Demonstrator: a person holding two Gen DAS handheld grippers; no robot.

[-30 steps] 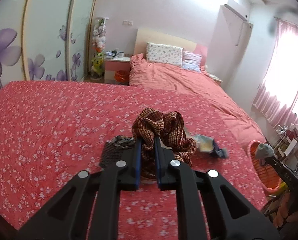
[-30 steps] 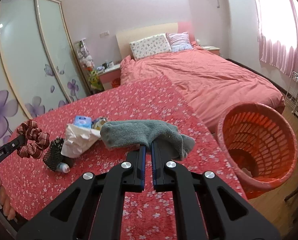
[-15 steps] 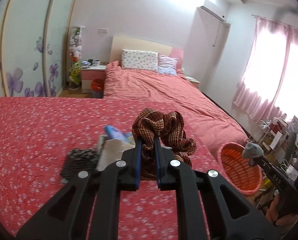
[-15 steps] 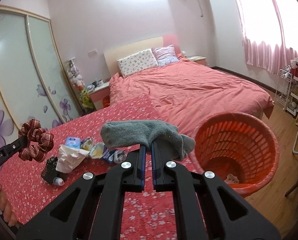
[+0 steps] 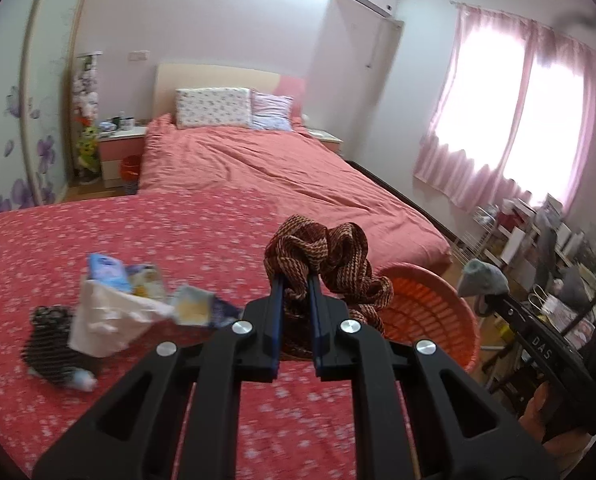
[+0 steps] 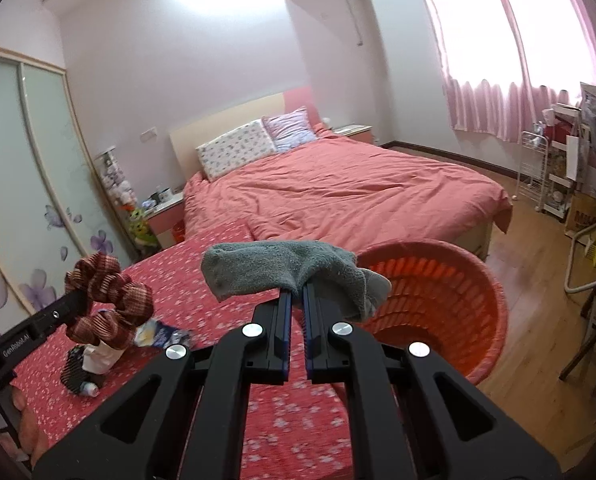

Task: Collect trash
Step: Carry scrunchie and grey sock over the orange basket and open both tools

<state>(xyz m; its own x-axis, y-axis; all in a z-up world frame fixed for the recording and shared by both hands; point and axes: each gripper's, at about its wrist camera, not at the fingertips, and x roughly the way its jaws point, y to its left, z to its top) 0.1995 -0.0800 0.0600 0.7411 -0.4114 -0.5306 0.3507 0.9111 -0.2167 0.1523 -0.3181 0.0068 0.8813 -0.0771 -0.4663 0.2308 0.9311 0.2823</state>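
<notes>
Both grippers have swung toward the basket, which now fills more of each view than a second ago. Left gripper is clenched on a brown scrunchie, held in the air near the basket rim. Right gripper is clamped on a grey sock, hanging just beside the basket mouth. Remaining trash, a tissue and wrappers with a dark mesh piece, lies on the flowered cover. Risk, as I judge it: letting go early would drop either piece on the cover or floor, since neither looks clearly over the opening; soft fabric may also snag on the pads.
</notes>
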